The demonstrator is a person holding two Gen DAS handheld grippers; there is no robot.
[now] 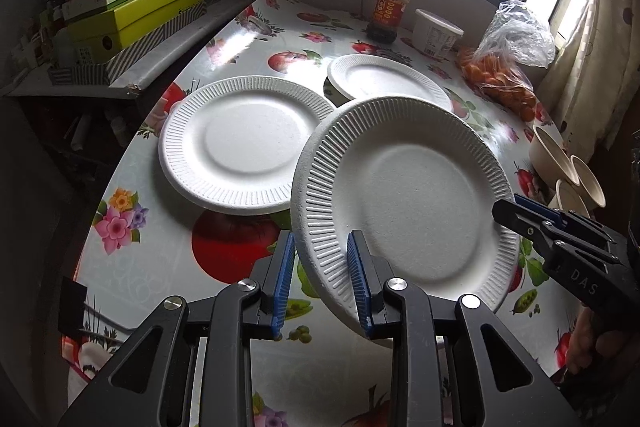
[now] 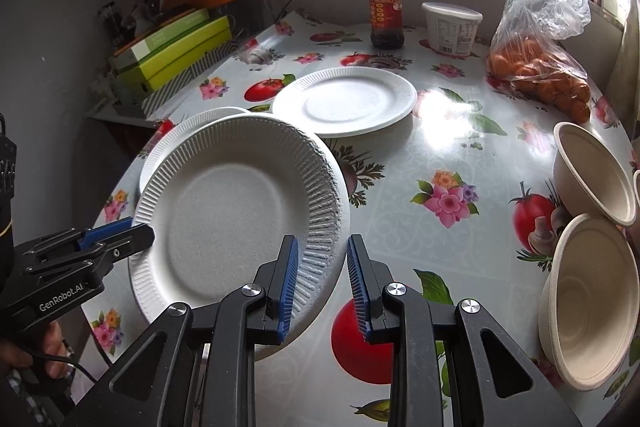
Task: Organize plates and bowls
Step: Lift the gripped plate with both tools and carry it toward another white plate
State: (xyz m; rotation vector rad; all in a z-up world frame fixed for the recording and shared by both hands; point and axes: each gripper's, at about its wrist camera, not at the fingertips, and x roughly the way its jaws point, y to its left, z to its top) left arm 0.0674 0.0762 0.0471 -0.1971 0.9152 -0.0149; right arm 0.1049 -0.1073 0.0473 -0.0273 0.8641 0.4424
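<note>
flat plate (image 2: 192,125) mostly hidden, rightmost bowl (image 2: 637,185) cropped

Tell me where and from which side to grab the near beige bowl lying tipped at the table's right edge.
Take the near beige bowl by its thin rim. It lies tipped on its side with the mouth facing the table's middle, so come from that open side, one of the fingers inside the wall and one outside. The lower rim rests on the table and the second bowl crowds its far side, so the upper near rim looks easiest.

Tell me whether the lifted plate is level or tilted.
Tilted: the paper plate, gripped at opposite rims by the left gripper and right gripper, slants above the table.
</note>
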